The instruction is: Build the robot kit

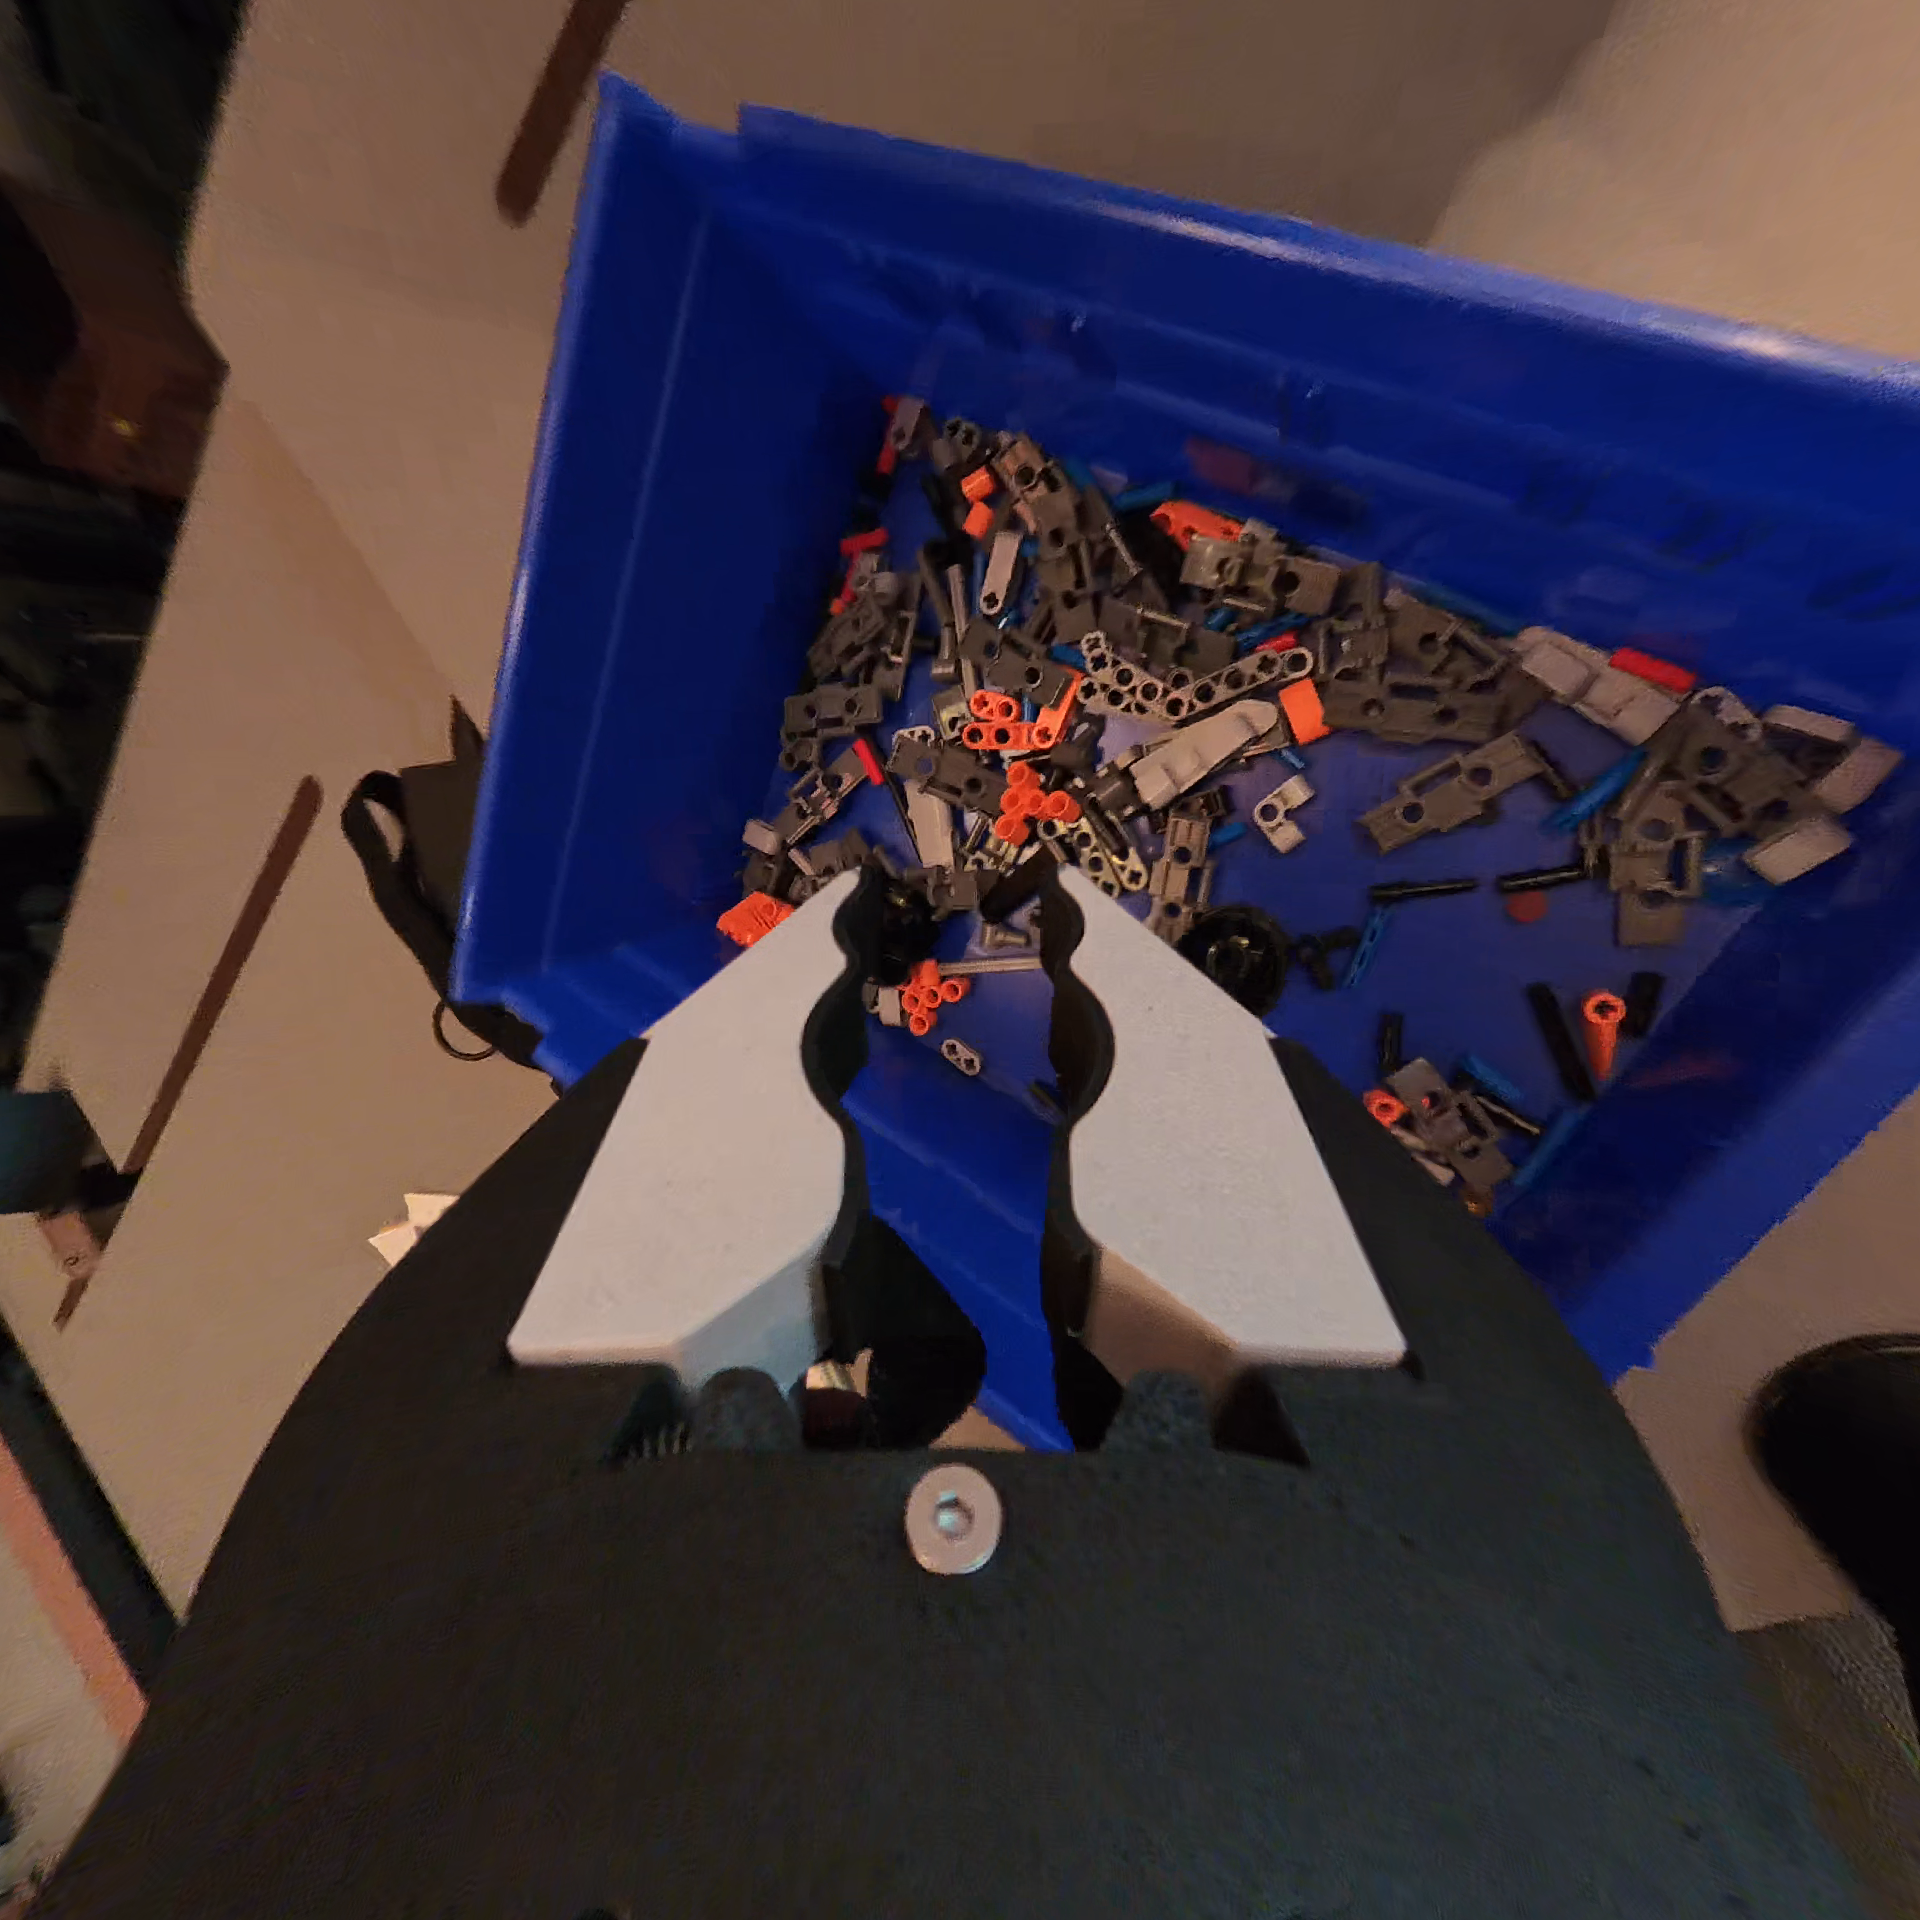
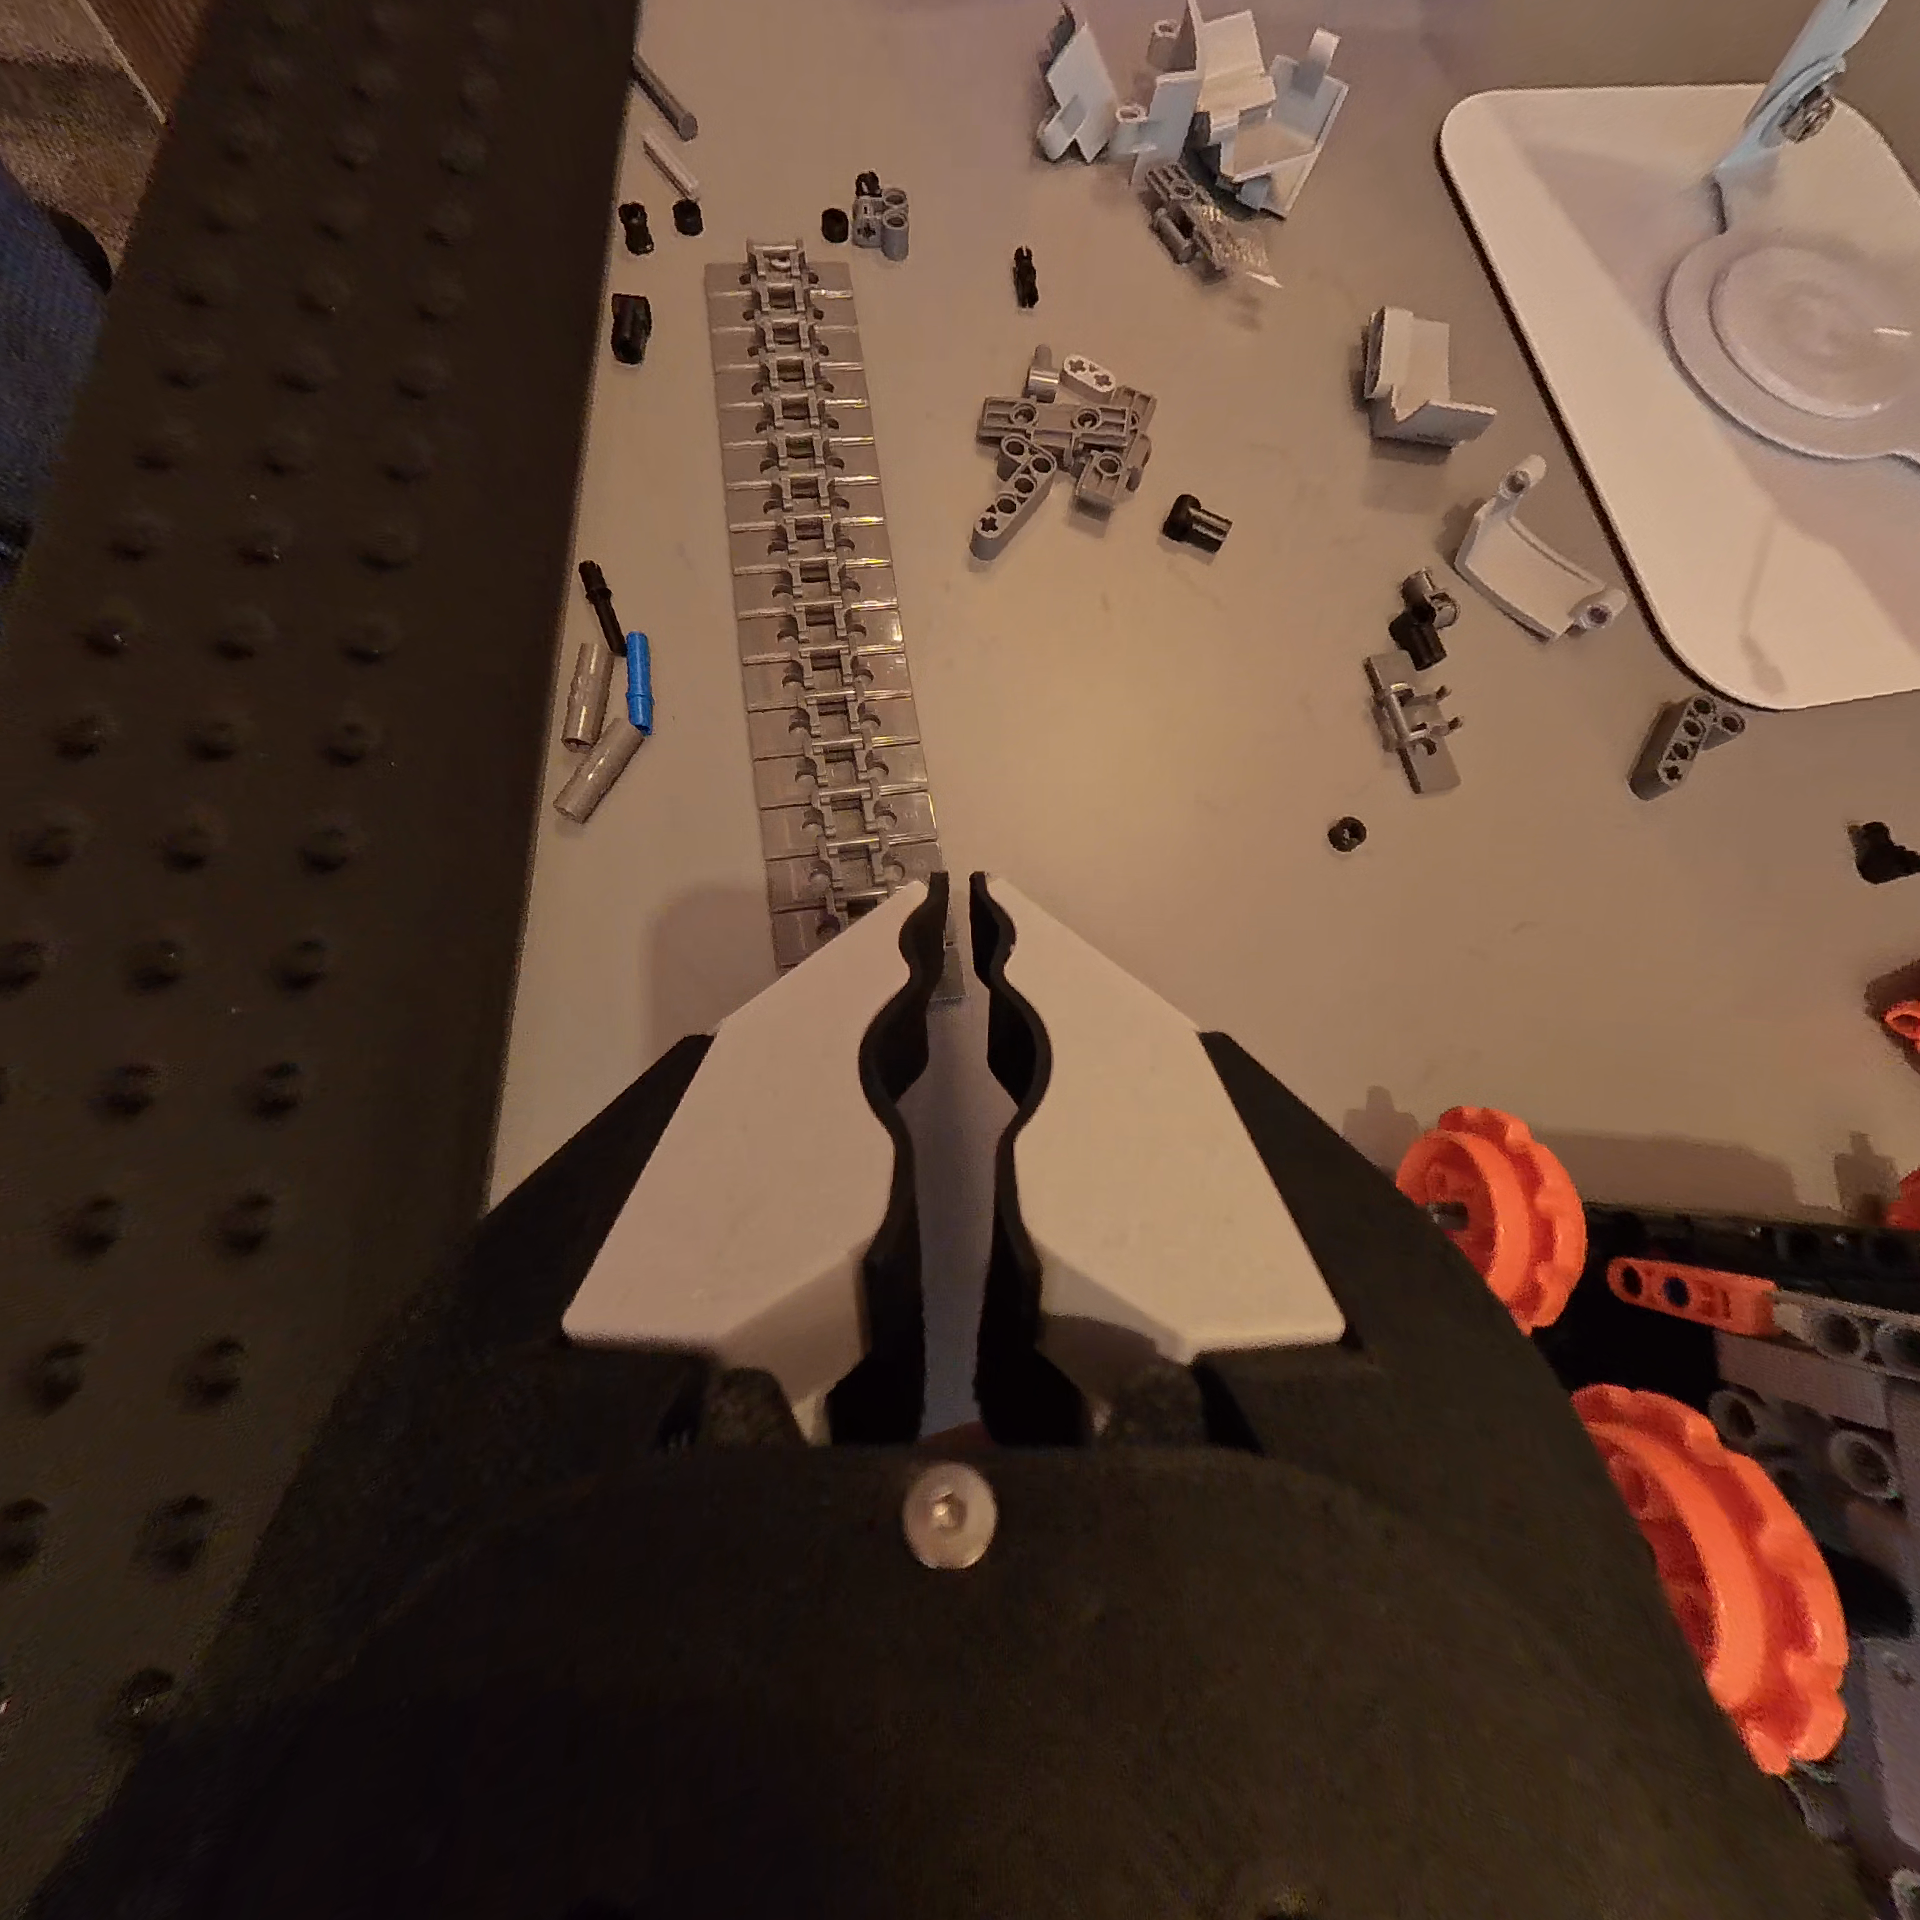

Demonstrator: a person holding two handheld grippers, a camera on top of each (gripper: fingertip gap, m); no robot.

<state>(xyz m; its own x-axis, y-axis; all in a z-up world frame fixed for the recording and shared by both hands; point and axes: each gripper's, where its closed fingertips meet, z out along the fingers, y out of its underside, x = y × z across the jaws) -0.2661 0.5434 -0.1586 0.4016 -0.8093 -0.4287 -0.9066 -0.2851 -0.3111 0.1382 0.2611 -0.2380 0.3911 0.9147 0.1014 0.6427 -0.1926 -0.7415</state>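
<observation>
In the left wrist view a blue plastic bin [image 1: 644,623] holds a heap of small dark grey, light grey, orange, black and blue construction-toy parts [image 1: 1143,675]. My left gripper [image 1: 961,894] is open and empty, its tips over the near left part of the heap, close to a black round part [image 1: 899,920]. In the right wrist view a long grey track chain [image 2: 821,582] lies flat on the grey table. My right gripper [image 2: 958,888] is closed down at the track's near right corner, with a thin grey link edge showing between the jaws.
A black studded baseplate [image 2: 260,623] runs along the left. Loose grey and black parts [image 2: 1060,436] and pale blue panels [image 2: 1195,104] lie around. A white stand base [image 2: 1558,312] is top right. A build with orange wheels [image 2: 1496,1226] is bottom right. About 50 cm separates my left fingertips from my right. Measured from the fingertips, the long grey track chain [image 2: 821,582] is 9 cm or so from the right gripper and 40 cm from the left.
</observation>
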